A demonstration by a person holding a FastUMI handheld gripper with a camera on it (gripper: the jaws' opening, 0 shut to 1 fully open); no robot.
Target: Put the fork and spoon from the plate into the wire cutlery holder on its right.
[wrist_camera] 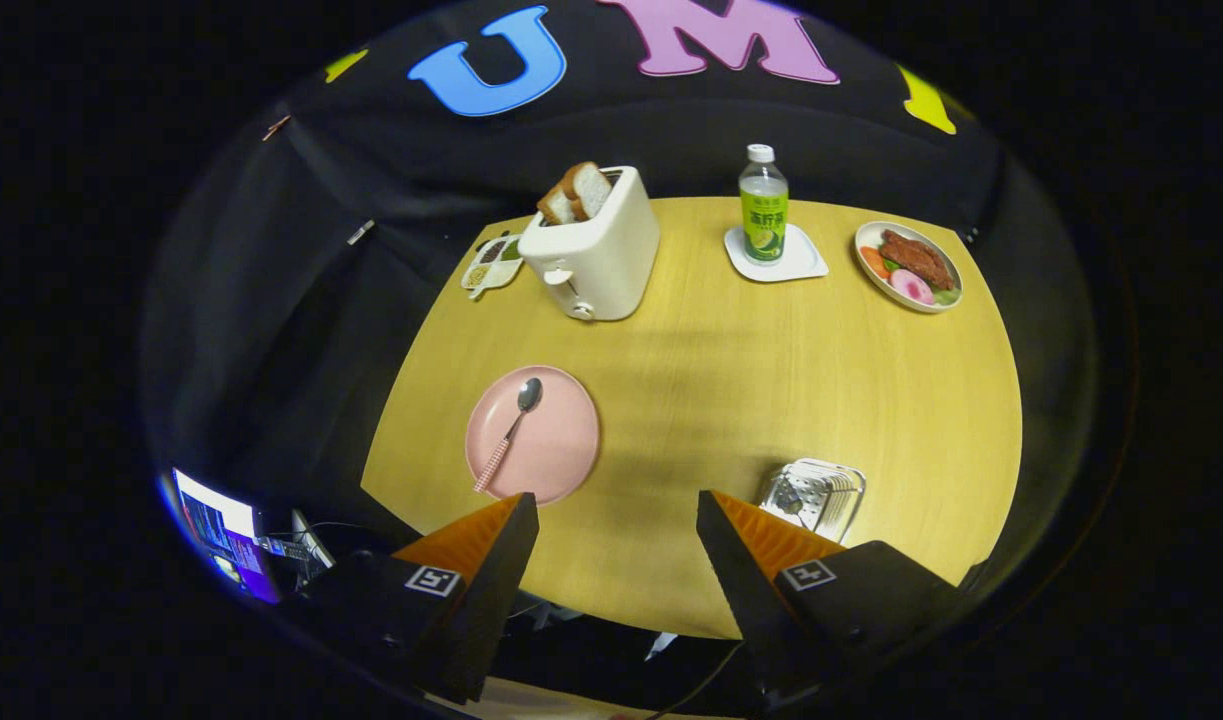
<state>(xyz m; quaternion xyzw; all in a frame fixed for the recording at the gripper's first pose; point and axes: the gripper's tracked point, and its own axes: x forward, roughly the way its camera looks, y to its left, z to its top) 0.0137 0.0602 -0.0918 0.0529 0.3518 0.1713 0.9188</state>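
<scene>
Between our fingers the tool (pixel 617 500) stands open and empty above the desk (pixel 731 400). Just ahead lies the plate (pixel 533 434) with the spoon (pixel 509 432); the holder (pixel 813 497), beside the other finger, seems to hold the fork already. We judge the spoon comes next: descend, pinch its handle. Beyond stand a toaster (pixel 593 245) and bottle (pixel 763 204).

Spoon (pixel 511 432) flat on pink plate (pixel 561 455), wire holder (pixel 816 495) right.

Gripper (pixel 617 520) fingers spread apart, empty, above the round yellow wooden table (pixel 731 400); pink round plate (pixel 556 455) bearing a steel spoon (pixel 511 430) lies just ahead of them, square wire cutlery holder (pixel 816 495) to the plate's right.
</scene>
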